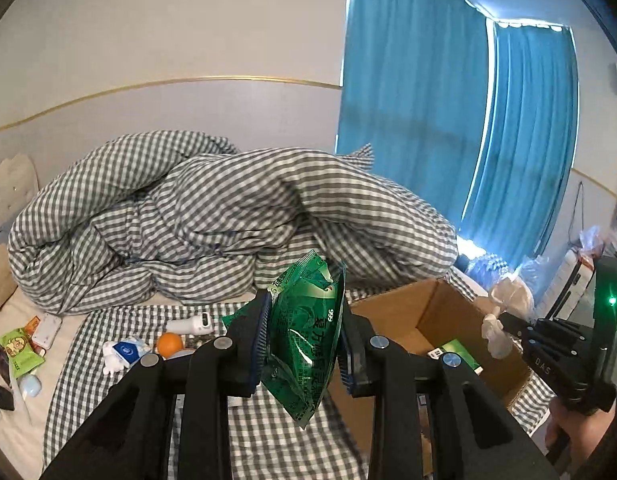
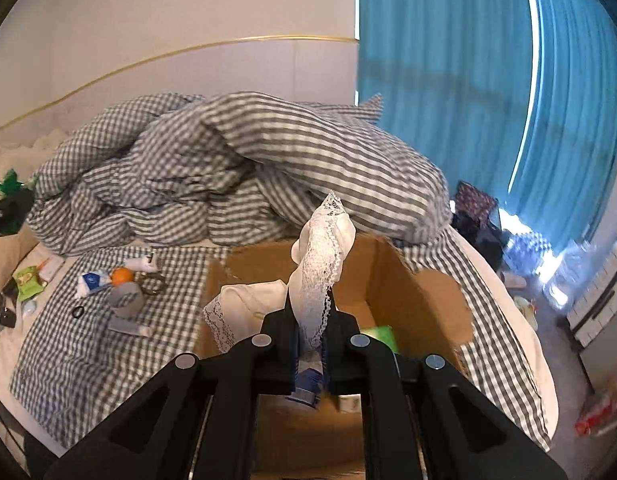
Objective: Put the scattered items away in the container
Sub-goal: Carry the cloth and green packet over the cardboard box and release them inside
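My left gripper (image 1: 304,340) is shut on a green foil packet (image 1: 308,332), held in the air just left of the open cardboard box (image 1: 436,308). In the right wrist view my right gripper (image 2: 310,340) is shut on a white lace-trimmed cloth (image 2: 320,264), which stands up above the fingers over the box (image 2: 392,280). The same cloth (image 1: 504,312) and right gripper (image 1: 496,320) show at the right of the left wrist view, above the box's far side. Another white lace piece (image 2: 240,304) hangs over the box's left wall. A green pack (image 1: 456,354) lies inside.
Small items lie scattered on the checked sheet (image 2: 88,344): an orange ball (image 1: 169,343), a blue-white packet (image 1: 126,350), a white tube (image 1: 188,324), green snack packs (image 1: 16,348), a grey cup (image 2: 128,300), a black ring (image 2: 78,312). A bunched checked duvet (image 1: 212,216) lies behind; blue curtains (image 1: 428,120) hang at right.
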A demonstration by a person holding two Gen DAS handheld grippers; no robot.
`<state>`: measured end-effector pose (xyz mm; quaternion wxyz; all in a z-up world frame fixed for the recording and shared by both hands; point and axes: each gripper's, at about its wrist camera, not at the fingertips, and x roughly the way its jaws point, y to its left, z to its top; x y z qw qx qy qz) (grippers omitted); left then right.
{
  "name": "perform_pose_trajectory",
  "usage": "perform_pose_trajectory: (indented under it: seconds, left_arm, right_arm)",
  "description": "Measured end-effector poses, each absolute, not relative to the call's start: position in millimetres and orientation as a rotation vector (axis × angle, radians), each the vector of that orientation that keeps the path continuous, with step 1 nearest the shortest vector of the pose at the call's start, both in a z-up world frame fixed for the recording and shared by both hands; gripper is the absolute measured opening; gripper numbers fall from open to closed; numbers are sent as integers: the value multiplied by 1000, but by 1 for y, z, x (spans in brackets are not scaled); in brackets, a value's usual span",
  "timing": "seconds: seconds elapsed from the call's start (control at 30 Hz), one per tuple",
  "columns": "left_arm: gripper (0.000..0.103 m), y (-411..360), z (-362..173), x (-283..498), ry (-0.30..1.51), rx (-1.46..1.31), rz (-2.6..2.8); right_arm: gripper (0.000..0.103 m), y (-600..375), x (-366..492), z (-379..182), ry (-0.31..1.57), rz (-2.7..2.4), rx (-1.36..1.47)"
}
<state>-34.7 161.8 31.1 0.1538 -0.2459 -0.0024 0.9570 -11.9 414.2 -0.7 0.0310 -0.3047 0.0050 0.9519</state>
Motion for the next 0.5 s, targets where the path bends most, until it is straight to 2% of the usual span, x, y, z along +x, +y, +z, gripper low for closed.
perform_pose_trajectory:
  seconds: [0.5]
  left_arm:
    - [30,189,34,3,34,-687,2736]
  right_arm:
    - [9,407,32,12,21,2992,-893]
